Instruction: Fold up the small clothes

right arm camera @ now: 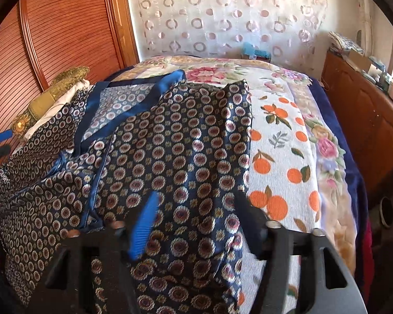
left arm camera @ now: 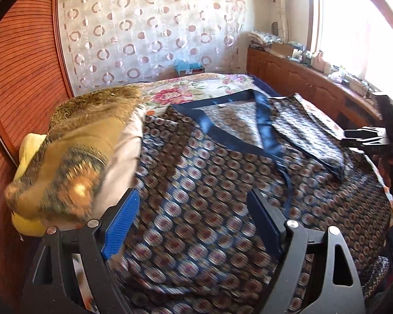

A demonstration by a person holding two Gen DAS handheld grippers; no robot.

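Through the left wrist view we see the patterned garment [left arm camera: 196,183], a dark blue top with round medallions and a satin V-neck trim [left arm camera: 262,128], lying spread across the bed beside a gold cushion [left arm camera: 73,157]. To fold it well, we judge we should take an outer edge with each of the 2 grippers, lift only a little, and carry the side panel over toward the middle so the trim stays flat (the silky cloth looks apt to slide). The left gripper [left arm camera: 194,225] hangs over the garment's lower part with its jaws spread wide and nothing between them; whether the tips brush the cloth we cannot tell. Far right in this view the other gripper shows only as a dark shape. Through the right wrist view the garment [right arm camera: 170,144] has 1 panel already laid over, its edge running along an orange-print towel [right arm camera: 283,157] on the floral bedspread [right arm camera: 327,151]. The right gripper [right arm camera: 196,209] stands parted just above that panel, its jaws gripping nothing, cloth lying under the gap.
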